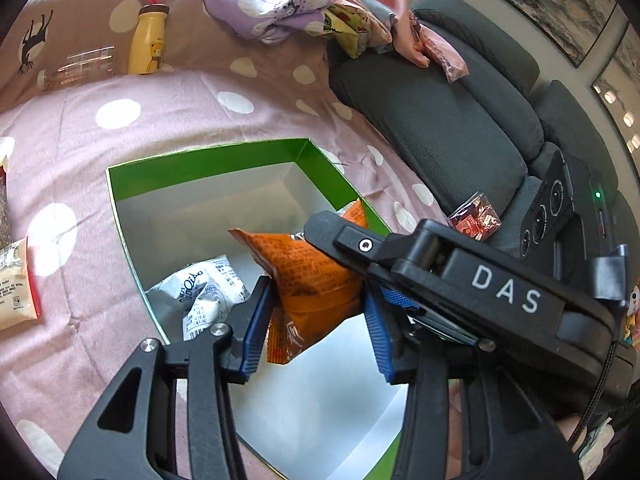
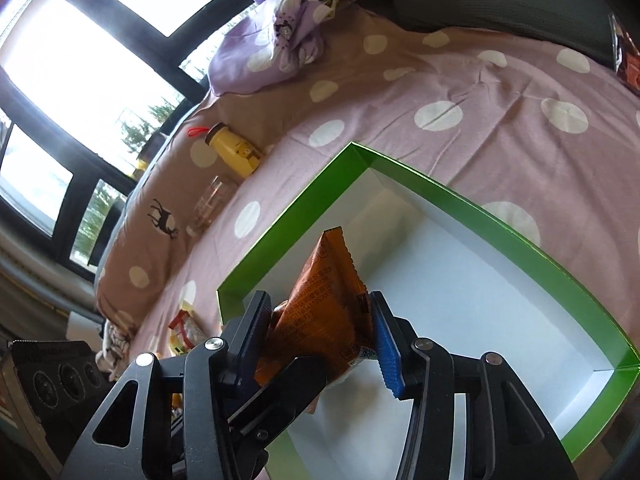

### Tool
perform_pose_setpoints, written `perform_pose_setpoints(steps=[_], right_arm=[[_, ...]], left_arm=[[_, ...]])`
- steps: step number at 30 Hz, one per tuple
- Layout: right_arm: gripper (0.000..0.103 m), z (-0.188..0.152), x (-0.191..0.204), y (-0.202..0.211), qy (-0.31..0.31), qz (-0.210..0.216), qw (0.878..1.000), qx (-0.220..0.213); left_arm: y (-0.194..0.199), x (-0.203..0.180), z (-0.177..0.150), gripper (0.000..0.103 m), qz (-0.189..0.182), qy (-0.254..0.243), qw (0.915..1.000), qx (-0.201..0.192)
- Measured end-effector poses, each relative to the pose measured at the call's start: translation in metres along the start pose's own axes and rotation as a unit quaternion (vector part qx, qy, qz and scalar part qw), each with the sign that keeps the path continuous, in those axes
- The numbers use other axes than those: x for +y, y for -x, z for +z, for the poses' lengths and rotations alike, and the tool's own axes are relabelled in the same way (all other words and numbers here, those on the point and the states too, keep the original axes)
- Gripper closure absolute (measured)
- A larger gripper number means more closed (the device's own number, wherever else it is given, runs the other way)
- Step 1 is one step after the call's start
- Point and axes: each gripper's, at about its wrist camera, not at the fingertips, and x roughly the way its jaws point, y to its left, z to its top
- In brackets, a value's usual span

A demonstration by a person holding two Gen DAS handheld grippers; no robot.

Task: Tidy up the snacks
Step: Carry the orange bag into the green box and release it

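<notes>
An orange snack packet [image 1: 308, 280] hangs above the open green box with a white inside [image 1: 208, 160]. My left gripper [image 1: 316, 316] has its blue pads on both sides of the packet. My right gripper [image 2: 320, 324] is also shut on the same orange packet [image 2: 324, 304], and its black body crosses the left wrist view [image 1: 460, 276]. A white crumpled snack packet [image 1: 204, 292] lies inside the box near its left wall. The box also shows in the right wrist view [image 2: 500, 216].
A yellow bear bottle [image 1: 146, 40], a clear glass [image 1: 80, 66], a pile of clothes [image 1: 304, 4], a grey sofa cushion [image 1: 440, 112], a red candy packet [image 1: 476, 218] and snack packets at the left edge [image 1: 16, 288] lie around on the pink dotted sheet [image 1: 180, 108].
</notes>
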Motion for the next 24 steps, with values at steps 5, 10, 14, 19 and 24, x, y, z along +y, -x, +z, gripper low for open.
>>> perform_pose_setpoints(steps=[5, 10, 14, 19, 24], right_arm=[[0.051, 0.000, -0.001, 0.001, -0.006, -0.015, 1.000, -0.008], [0.051, 0.000, 0.002, 0.008, -0.006, -0.053, 0.998, -0.038], [0.040, -0.003, 0.009, 0.005, 0.006, -0.095, 0.994, -0.044], [0.038, -0.013, 0.024, -0.006, 0.021, -0.131, 0.990, -0.037], [0.038, -0.028, 0.042, -0.018, 0.033, -0.151, 0.988, -0.033]], left_arm=[[0.013, -0.004, -0.004, 0.053, 0.026, -0.020, 0.9994, -0.016], [0.046, 0.009, -0.006, 0.045, 0.049, -0.006, 0.9977, -0.046], [0.086, 0.028, -0.011, 0.040, 0.095, 0.019, 0.9930, -0.068], [0.138, 0.056, -0.027, 0.034, 0.196, 0.061, 0.9751, -0.085], [0.182, 0.089, -0.057, 0.030, 0.254, 0.108, 0.9548, -0.111]])
